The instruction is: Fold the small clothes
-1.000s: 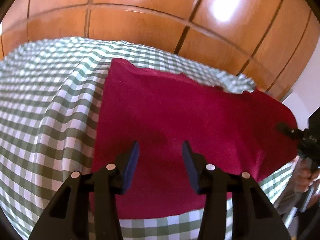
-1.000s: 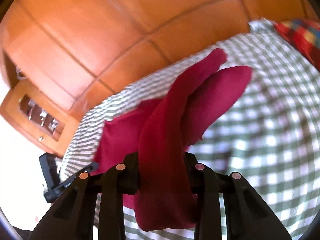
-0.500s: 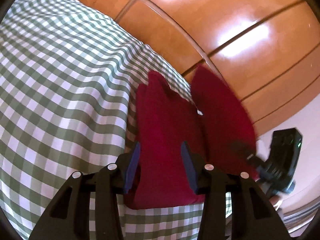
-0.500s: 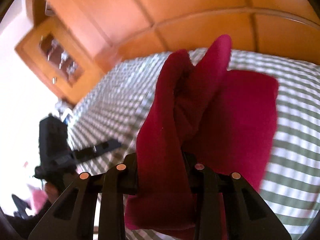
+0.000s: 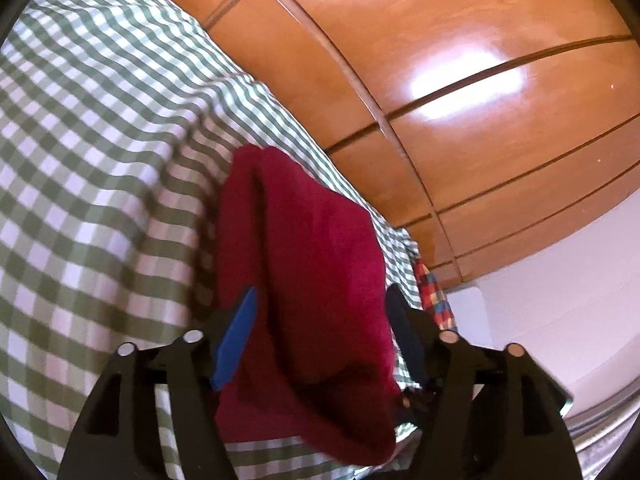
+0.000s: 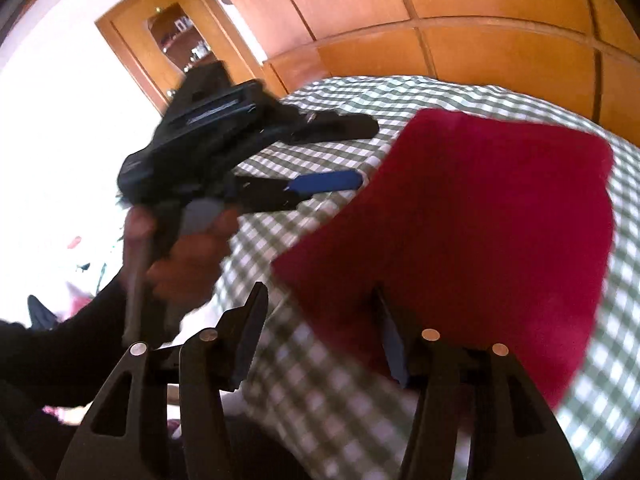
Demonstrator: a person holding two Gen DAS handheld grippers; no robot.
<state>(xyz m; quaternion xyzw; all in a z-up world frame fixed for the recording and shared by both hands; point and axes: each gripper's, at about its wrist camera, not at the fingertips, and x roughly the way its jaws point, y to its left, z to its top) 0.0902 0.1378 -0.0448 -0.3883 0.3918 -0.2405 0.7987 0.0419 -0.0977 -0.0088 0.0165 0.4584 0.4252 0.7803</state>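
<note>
**Inspector:** While both sets of jaws are opening, note where the red cloth lies: folded, on the green checked bedcover, right of centre in the right wrist view.

**Onlooker:** Does the right gripper hold it?

**Inspector:** No. Its jaws stand apart with only checked fabric between them; the cloth's near edge lies just beside the right-hand finger, seemingly free of it. The left gripper is less certain. In its own view the cloth bulges between wide jaws, with the blue pad at its left side; I cannot tell whether that pad presses on it.

**Onlooker:** In the other view it sits upper left, in the person's hand, apparently apart from the cloth.

**Inspector:** So the release is likely complete. My judgement on doing it well: let the jaws open fully before drawing back, and withdraw low along the fold, not across it, so no edge is dragged. The plaid item at the bed's far edge should be left undisturbed.
</note>
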